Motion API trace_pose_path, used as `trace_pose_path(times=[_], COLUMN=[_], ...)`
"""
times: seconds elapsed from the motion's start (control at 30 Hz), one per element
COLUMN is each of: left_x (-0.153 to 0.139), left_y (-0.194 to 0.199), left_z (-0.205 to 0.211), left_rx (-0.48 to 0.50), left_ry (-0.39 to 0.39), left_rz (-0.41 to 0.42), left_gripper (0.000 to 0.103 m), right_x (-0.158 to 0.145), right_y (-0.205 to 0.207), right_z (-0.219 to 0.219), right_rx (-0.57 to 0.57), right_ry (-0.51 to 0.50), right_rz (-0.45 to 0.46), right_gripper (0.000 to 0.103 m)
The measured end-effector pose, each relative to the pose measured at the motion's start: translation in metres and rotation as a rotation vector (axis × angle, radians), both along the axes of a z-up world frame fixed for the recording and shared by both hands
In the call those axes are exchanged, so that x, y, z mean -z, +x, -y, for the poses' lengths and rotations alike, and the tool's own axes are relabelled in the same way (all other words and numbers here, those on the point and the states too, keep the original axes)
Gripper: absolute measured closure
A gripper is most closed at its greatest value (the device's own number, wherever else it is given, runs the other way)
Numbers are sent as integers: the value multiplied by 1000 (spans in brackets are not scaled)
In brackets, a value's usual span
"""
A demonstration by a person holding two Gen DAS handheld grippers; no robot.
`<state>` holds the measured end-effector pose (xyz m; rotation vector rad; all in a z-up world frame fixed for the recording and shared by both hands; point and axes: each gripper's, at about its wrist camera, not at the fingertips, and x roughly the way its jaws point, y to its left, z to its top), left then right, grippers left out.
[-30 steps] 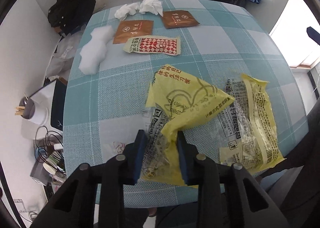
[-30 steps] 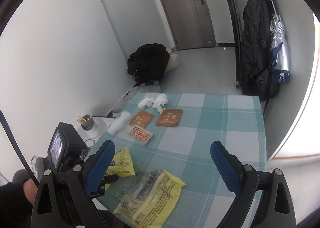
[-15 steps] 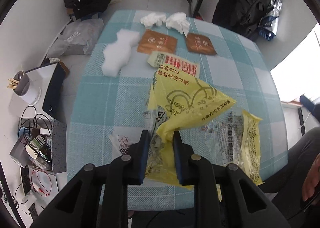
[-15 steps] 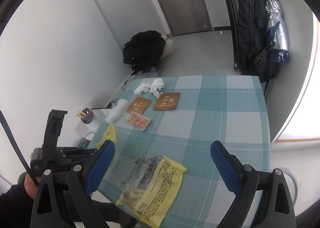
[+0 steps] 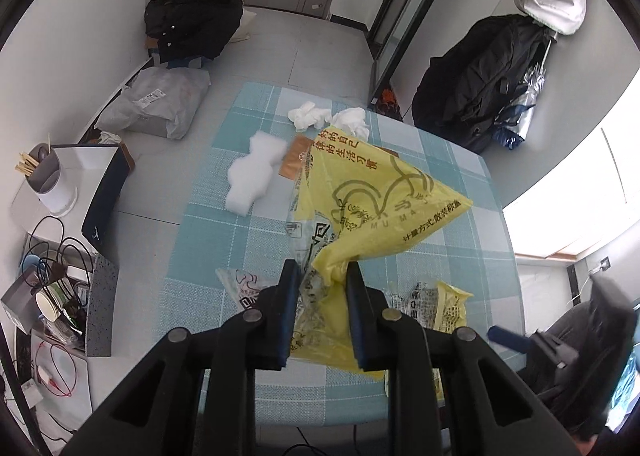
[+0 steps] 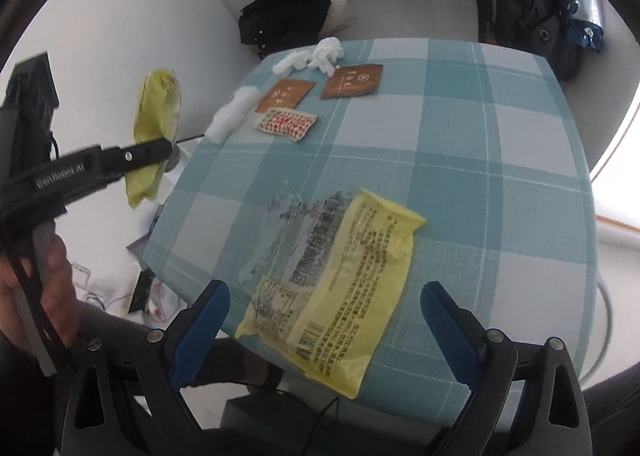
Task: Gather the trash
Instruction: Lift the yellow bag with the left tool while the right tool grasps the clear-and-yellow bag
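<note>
While the left wrist camera stares down at the left gripper (image 5: 322, 280), its jaws clamped on the bunched neck of the yellow bag (image 5: 376, 199), the right wrist view gives us the side angle: that same bag (image 6: 154, 111) hangs off the table's left edge, lifted clear of the checked tablecloth (image 6: 500, 159), with a hand (image 6: 36, 288) on the handle below. From the left camera the bag fans out wide and hides most of the brown packets; only a corner of one (image 5: 294, 163) peeks out. The right view shows both brown packets (image 6: 352, 81) plainly, plus the red-and-white sachet (image 6: 286, 123), which the left view cannot see at all. The white foam piece (image 5: 256, 175) and crumpled tissues (image 5: 310, 115) sit at the far end in both.

What is inside the bag cannot be told. On the side shelf, a grey cup (image 5: 42, 171) holds wooden sticks.

The right gripper (image 6: 326, 322) has its blue jaws spread wide, empty, hovering over the yellow printed wrapper (image 6: 348, 284), which lies flat near the table's front edge.

Compared with a second ago, the bag has risen off the table, and the right gripper has dropped much closer to the wrapper; the far doorway has slid out of its view.
</note>
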<state>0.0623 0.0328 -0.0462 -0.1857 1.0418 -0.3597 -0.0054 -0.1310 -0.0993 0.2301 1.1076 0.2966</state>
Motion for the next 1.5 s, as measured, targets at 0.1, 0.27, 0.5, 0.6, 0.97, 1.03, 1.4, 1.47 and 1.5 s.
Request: trace_pose_path(times=[0.1,0.27,0.5,0.6,0.97,1.03,1.4,1.47,1.5], left_x=[-2,-2,-1,-3,-4,-4,-1,-1,-1], left_y=[1,3,4,4,1,1,2,3,3], left_z=[-7,-20,-31,-33,-34,-34,-32,-33,-33], left_rx=[-17,-50,-73,-74,-75,-76,-76,-79,-77], left_ry=[-16,-53,-85,-88,-81,-80,-69,-70,-70], left_rz=[2,-15,-23,-19,-11,-14,-27,-29,-30], left_gripper=[85,85,85,85,85,85,85,85,85], right_x=[10,29,31,30,24,21,8,5,3], right_y=[0,4,6,7,3,3,2,2,1], right_z=[-21,-46,-62,-65,-67,-65,-55,-52,-51], right_rx=[-15,-37,-67,-87,-122,-121,-104,-99,-98], right_ry=[-60,-166,-325,-335,-282,-266,-167,-153,-148], right_rz=[8,12,96,116,129,137,144,147,149], right_gripper=[6,5,38,57,99,100,101,101,101])
